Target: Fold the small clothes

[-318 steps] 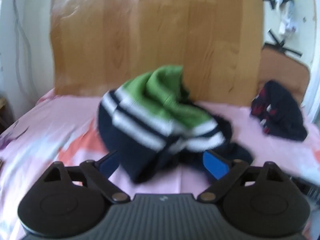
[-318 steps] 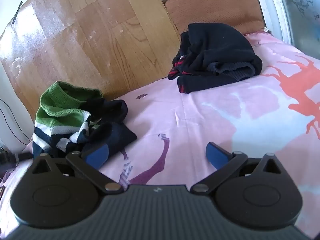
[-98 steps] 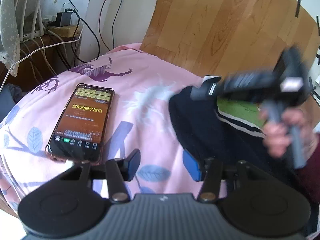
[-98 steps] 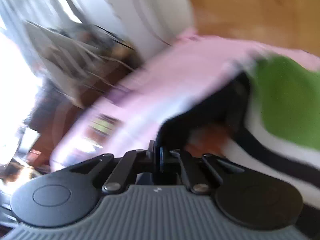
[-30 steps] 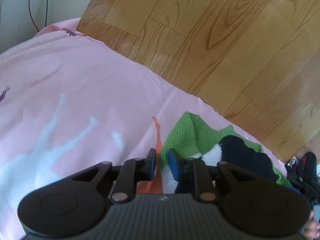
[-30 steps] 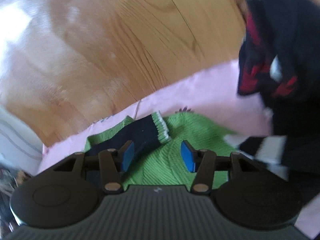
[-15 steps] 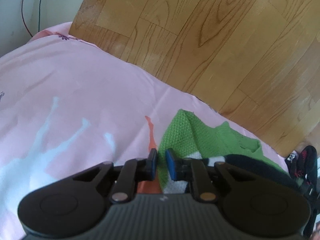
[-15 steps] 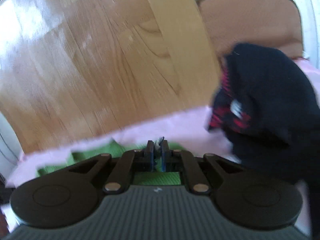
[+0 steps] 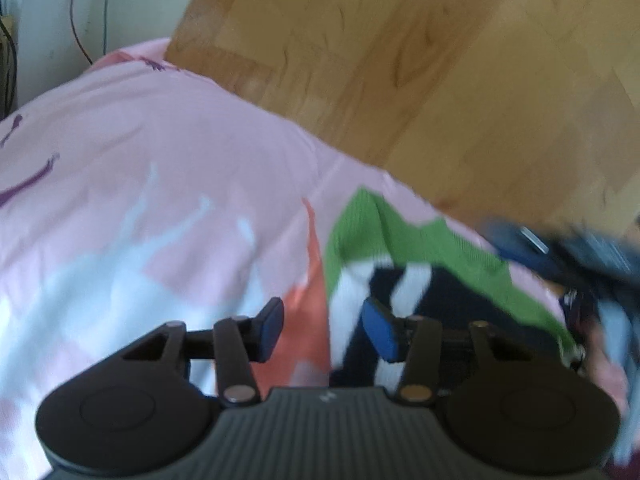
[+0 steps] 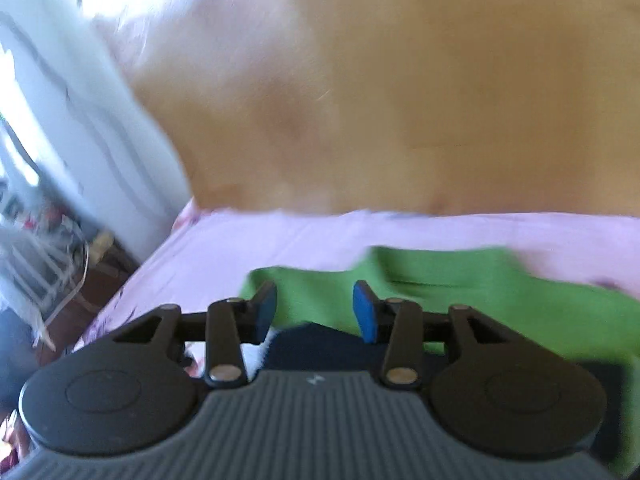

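Observation:
A knitted sweater [image 9: 404, 240], green with white and navy stripes, lies flat on the pink bedsheet [image 9: 160, 152]. My left gripper [image 9: 326, 332] hovers over its left edge. Its jaws are opening, and the striped edge lies under the gap with neither pad pressing on it. In the right wrist view my right gripper [image 10: 315, 312] hangs over the sweater's green part [image 10: 480, 284] and a navy part [image 10: 320, 344]. Its jaws are opening too, with nothing pinched between them. The right gripper [image 9: 568, 248] also shows as a dark blur at the sweater's far right in the left wrist view.
A wooden board [image 9: 400, 60] stands behind the bed along its far edge. Cables [image 9: 76, 12] hang on the white wall at the left. Blurred clutter [image 10: 44, 248] sits beside the bed's left side. A hand [image 9: 604, 364] shows at the right edge.
Both grippers were pinched shut on the sweater half a second ago and have now let go, jaws apart. The right view has swung left, away from the dark garment, and the sweater lies flatter.

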`<state>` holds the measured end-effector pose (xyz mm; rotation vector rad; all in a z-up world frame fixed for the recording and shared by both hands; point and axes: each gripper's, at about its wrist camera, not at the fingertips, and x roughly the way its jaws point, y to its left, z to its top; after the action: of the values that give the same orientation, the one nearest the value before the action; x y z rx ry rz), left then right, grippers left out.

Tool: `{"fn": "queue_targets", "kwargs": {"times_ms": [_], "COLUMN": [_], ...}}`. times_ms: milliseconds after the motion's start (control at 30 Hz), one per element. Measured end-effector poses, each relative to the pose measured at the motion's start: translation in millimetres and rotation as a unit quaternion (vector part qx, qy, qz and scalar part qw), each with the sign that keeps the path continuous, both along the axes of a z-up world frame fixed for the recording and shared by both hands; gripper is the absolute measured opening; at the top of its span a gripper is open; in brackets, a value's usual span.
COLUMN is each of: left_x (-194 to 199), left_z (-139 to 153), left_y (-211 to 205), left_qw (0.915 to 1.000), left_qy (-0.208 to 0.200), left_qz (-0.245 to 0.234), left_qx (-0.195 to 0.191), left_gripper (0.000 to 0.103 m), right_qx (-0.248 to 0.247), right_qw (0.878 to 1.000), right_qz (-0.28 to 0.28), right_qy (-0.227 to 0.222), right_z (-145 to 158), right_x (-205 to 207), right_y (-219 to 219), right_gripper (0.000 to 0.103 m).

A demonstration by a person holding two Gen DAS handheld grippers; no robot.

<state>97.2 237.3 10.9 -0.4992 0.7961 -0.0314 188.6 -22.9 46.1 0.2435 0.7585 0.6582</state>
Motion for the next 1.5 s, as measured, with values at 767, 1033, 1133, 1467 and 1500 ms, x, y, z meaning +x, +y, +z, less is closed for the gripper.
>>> {"fn": "queue_targets", "kwargs": {"times_ms": [767,1033,1133,1467,1500], "left_x": [-3.8,-8.5,-14.0,-16.3,-15.3], "left_z": [-4.7,3.3,9.4,6.4,5.0], "left_y": [-21.0,-15.3,-17.8,-37.3,-40.2], "left_qw": [0.9959,0.9964,0.9938,0.987,0.9863], "left_qy": [-0.014,-0.036,-0.063,-0.094,-0.094], "left_qz": [-0.029,-0.004,0.004,-0.042,-0.047], "left_qx": [0.085,0.077,0.092,0.123,0.127], "left_gripper": [0.03,0.029,0.029,0.029,0.029], "right_qx": [-0.054,-0.034,-0.073,0.034,0.04], "right_qw": [0.995,0.998,0.996,0.969,0.962], "right_qz": [0.078,0.014,-0.04,-0.242,-0.265], "right_qy": [-0.019,-0.045,-0.008,-0.036,-0.04], "right_z": [-22.4,-4.6,-33.2,-12.2,-10.5], "right_x": [59.5,-18.1,-38.9,-138.4,-150.0], "right_y": [106.2,-42.3,-88.7,-247.8,-261.9], "right_gripper": [0.007,0.015,0.02,0.023,0.023]}}
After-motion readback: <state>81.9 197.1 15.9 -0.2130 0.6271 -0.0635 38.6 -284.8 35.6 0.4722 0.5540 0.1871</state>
